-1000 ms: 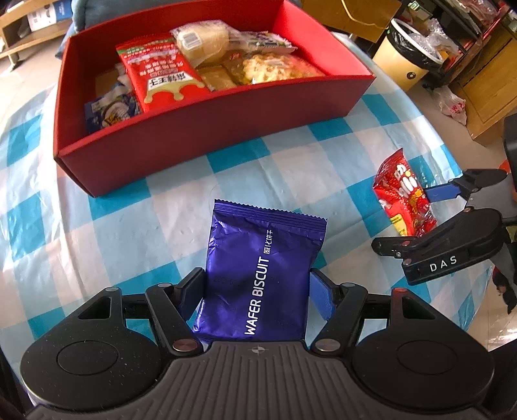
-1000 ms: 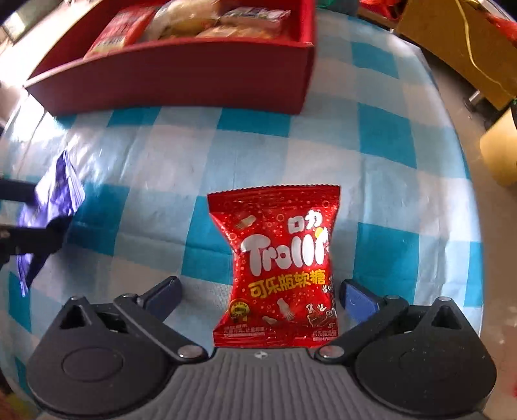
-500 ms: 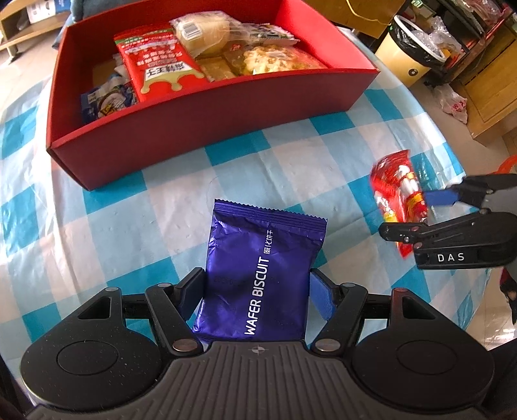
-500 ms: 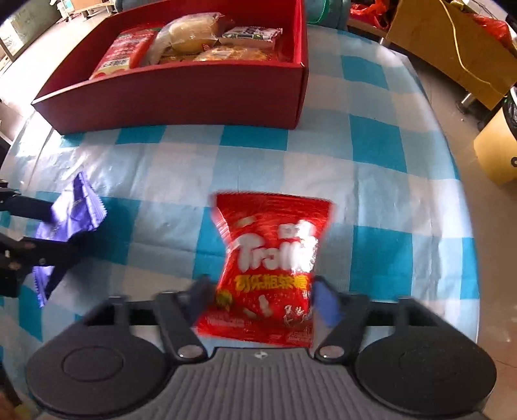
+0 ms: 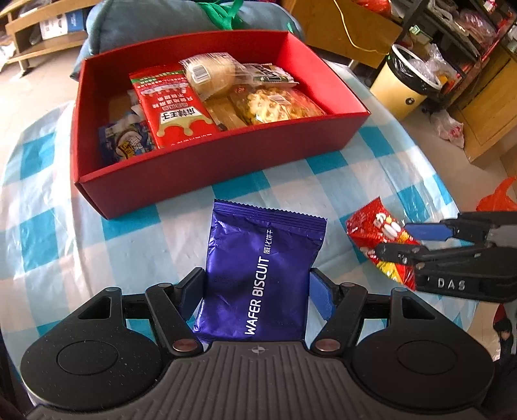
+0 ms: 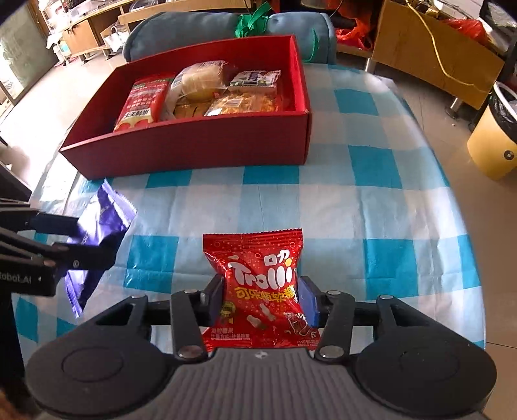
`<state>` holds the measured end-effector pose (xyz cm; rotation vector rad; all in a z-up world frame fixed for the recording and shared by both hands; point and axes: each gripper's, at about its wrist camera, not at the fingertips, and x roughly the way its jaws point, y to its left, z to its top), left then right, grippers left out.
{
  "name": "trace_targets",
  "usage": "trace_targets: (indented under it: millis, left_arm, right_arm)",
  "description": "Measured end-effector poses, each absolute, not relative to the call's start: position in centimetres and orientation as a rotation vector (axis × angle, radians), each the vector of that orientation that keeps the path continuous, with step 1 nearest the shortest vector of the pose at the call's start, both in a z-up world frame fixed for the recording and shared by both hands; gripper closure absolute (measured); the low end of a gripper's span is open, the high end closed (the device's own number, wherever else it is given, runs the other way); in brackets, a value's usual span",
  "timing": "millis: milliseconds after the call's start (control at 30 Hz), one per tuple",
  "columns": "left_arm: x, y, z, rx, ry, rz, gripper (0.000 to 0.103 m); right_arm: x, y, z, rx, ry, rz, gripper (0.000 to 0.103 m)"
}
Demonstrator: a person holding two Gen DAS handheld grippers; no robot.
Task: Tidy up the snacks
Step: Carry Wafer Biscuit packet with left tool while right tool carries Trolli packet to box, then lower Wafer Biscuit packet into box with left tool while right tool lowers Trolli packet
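Note:
A purple wafer biscuit packet (image 5: 261, 271) stands between the pads of my left gripper (image 5: 257, 290), which is shut on it above the checked tablecloth. My right gripper (image 6: 261, 299) has its jaws closing on a red Trolli gummy bag (image 6: 258, 284), whose sides the pads squeeze. The left wrist view shows that same red gummy bag (image 5: 378, 239) in the right gripper (image 5: 410, 240), lifted off the cloth at the right. In the right wrist view, the purple packet (image 6: 103, 219) shows at the left in the left gripper (image 6: 74, 236). Behind both stands a red box (image 5: 219, 164) (image 6: 194, 145) with several snacks inside.
The round table (image 6: 371, 200) has a blue and white checked cloth and its edge curves close on the right. A yellow waste bin (image 5: 407, 84) (image 6: 494, 142) stands on the floor beyond that edge. A blue cushioned chair (image 6: 200, 26) is behind the box.
My right gripper closed on the red gummy bag and lifted it off the cloth. The left gripper kept its hold on the purple packet, and the box now shows lower in both views.

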<state>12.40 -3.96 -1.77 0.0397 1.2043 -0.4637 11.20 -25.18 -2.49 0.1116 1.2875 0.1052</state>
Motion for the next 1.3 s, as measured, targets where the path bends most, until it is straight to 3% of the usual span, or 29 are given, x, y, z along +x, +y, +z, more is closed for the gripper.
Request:
trace_targets:
  millis: [800,1300]
  left_arm:
    - [13.8,-3.4,2.1,-0.038,1.085,-0.46,0.029]
    - [18.8,-2.6,5.4,-0.137,0.986,-0.394,0.029]
  right_arm:
    - [13.4,-25.8,3.8,0.273,1.058,0.121,0.06]
    - [18.8,-25.2,5.3,0.309,0.97,0.14,0.06]
